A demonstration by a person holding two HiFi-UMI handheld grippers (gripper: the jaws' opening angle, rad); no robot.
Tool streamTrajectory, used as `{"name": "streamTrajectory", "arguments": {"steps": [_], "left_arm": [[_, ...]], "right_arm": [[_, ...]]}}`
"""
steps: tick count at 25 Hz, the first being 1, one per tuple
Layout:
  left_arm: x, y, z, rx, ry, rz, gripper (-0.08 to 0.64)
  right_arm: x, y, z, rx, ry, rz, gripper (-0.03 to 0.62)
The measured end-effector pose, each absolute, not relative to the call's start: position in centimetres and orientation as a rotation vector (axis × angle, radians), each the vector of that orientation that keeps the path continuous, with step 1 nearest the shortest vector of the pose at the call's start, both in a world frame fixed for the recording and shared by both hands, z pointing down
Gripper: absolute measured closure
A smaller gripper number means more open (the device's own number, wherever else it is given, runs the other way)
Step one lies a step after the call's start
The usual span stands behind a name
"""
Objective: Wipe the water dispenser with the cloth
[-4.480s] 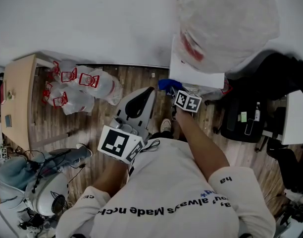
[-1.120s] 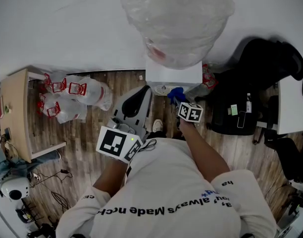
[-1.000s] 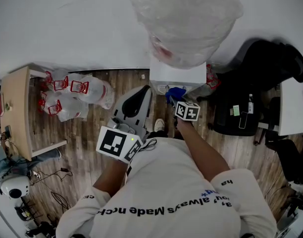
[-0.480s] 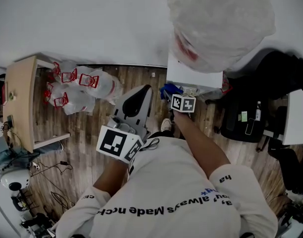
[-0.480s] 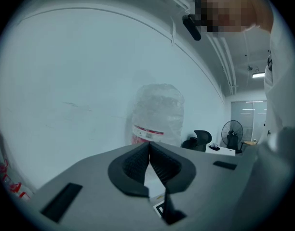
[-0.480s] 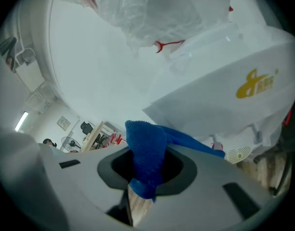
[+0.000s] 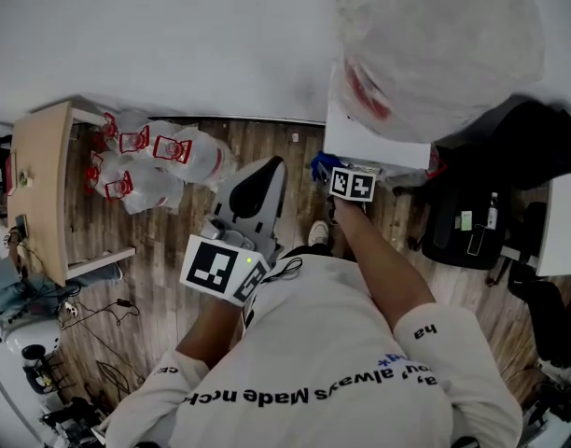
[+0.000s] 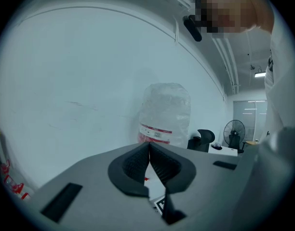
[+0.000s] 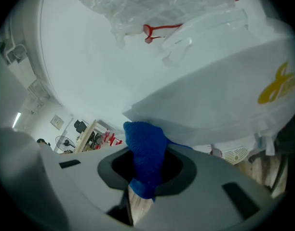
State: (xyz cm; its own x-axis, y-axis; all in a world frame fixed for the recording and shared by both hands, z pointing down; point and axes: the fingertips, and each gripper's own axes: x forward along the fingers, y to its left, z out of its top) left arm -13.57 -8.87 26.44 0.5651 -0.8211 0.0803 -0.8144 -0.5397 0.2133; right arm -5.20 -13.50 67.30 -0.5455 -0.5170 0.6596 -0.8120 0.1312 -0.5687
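Leftward, the left gripper (image 8: 148, 150) hangs clenched on nothing, jaws pressed together, near the person's chest. Further right, the right gripper (image 9: 145, 174) grasps the blue cloth (image 9: 144, 148), whose top touches the white water dispenser (image 9: 220, 97).

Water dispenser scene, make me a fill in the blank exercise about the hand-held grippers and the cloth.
The right hand-held gripper is shut on a ____ cloth.
The left hand-held gripper, jaws together, holds ____.
The bottle atop the water dispenser is wrapped in clear ____.
Missing words: blue; nothing; plastic.
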Motion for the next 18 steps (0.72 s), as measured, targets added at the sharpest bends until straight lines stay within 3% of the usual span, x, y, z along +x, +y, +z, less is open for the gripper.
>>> {"name": "streamTrajectory", "arguments": {"steps": [18], "left_arm": [[-10.0, -8.4, 26.1, 2.588, -1.329, -0.057, 0.540]], "right_arm": [[-0.4, -12.8, 66.8, 1.325, -2.081, 1.304, 0.508]]}}
